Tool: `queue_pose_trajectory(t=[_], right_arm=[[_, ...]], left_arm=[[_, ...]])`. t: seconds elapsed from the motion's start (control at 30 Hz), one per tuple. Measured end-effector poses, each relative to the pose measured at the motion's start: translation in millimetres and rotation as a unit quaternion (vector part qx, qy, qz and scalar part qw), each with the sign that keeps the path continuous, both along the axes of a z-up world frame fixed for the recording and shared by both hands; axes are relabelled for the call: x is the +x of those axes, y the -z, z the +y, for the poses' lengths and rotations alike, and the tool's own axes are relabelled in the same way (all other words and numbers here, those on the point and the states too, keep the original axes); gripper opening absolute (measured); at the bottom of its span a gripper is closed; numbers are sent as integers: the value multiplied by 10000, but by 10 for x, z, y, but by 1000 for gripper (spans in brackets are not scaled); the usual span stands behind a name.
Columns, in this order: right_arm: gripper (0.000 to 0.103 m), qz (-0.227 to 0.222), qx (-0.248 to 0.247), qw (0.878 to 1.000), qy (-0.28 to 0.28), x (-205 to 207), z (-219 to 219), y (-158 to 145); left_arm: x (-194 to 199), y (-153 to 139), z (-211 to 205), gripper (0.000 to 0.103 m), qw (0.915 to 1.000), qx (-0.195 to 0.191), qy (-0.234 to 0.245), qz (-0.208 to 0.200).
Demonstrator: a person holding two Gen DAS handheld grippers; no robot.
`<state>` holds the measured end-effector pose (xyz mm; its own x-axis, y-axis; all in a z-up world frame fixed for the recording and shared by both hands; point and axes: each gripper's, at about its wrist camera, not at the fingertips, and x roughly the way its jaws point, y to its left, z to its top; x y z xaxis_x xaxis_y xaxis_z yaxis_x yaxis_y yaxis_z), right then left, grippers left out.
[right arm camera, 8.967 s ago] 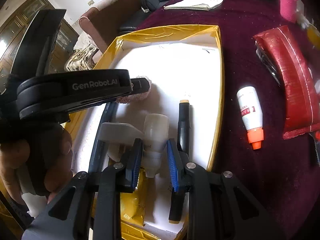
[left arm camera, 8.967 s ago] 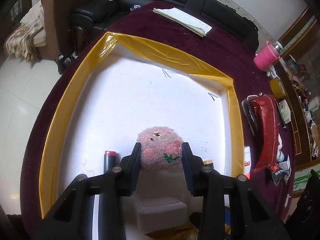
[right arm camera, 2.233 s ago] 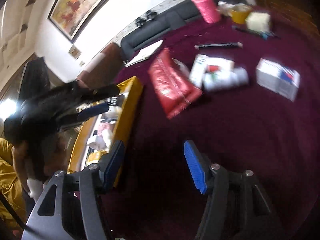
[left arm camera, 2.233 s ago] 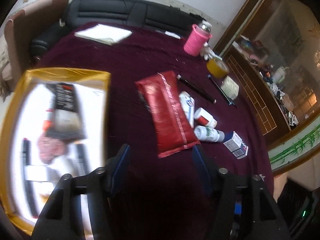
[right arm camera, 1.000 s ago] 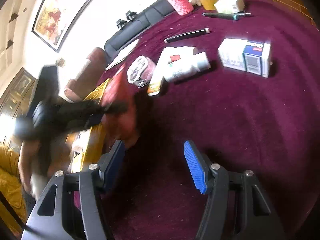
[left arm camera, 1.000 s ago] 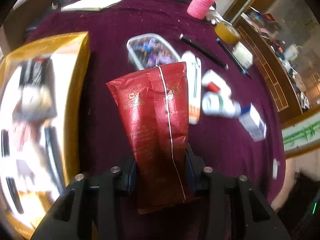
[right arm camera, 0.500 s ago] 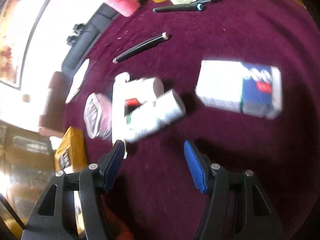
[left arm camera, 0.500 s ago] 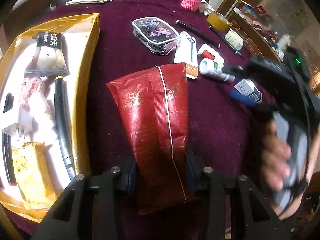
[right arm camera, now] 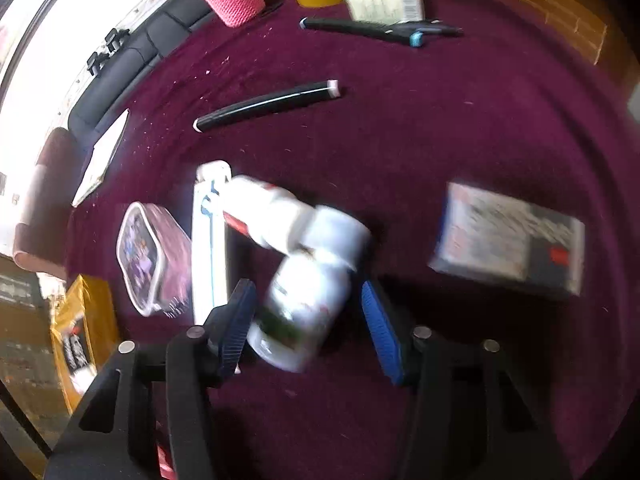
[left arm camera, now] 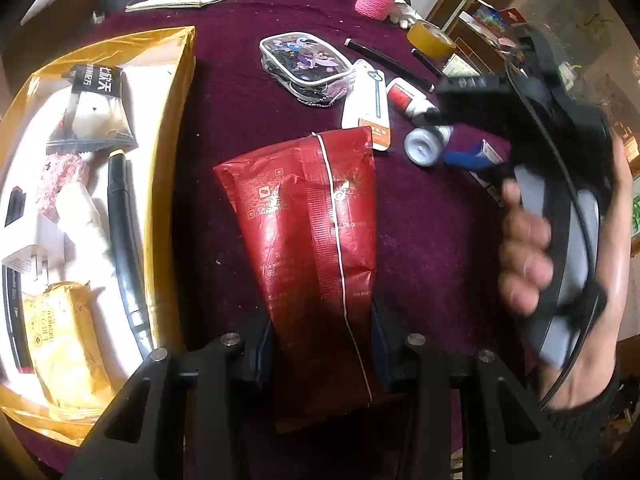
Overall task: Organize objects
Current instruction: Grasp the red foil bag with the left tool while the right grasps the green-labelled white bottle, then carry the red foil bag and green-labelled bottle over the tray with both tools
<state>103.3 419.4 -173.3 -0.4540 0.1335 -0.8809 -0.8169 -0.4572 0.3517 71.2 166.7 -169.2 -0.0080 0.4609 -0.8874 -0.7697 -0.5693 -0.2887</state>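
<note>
On the maroon desk beside the gold-rimmed tray, the left claw, spread wide seconds ago, now clenches the red foil pouch; the right claw, still released, has reached the white bottle, next for the tray.

Low in the frame, the right gripper straddles a blurred white bottle, jaws apart.

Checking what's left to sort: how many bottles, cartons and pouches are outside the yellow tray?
Bottles: 2 (red-label bottle, green-label bottle)
Cartons: 2 (blue-white carton, cream carton)
Pouches: 2 (red pouch, clear zip pouch)
Total: 6
</note>
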Motion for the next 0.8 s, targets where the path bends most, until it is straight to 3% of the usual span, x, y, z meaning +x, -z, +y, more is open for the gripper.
queue_pose_trajectory(t=[0.1, 0.2, 0.4, 0.63, 0.8], right_arm=[[52, 28, 107, 9999, -81, 67, -19, 22], [32, -114, 220, 9996, -166, 52, 9, 17], [31, 157, 171, 9984, -522, 311, -155, 37], [32, 984, -276, 9883, -1134, 935, -534, 118], [32, 1316, -415, 9819, -1295, 1159, -713, 79]], left_arm=[[1, 19, 31, 36, 10000, -31, -11, -4], [-1, 21, 16, 36, 10000, -28, -34, 2], [27, 12, 11, 36, 10000, -32, -10, 32], [83, -25, -24, 36, 10000, -18, 41, 33], [134, -104, -95, 36, 10000, 50, 24, -3]])
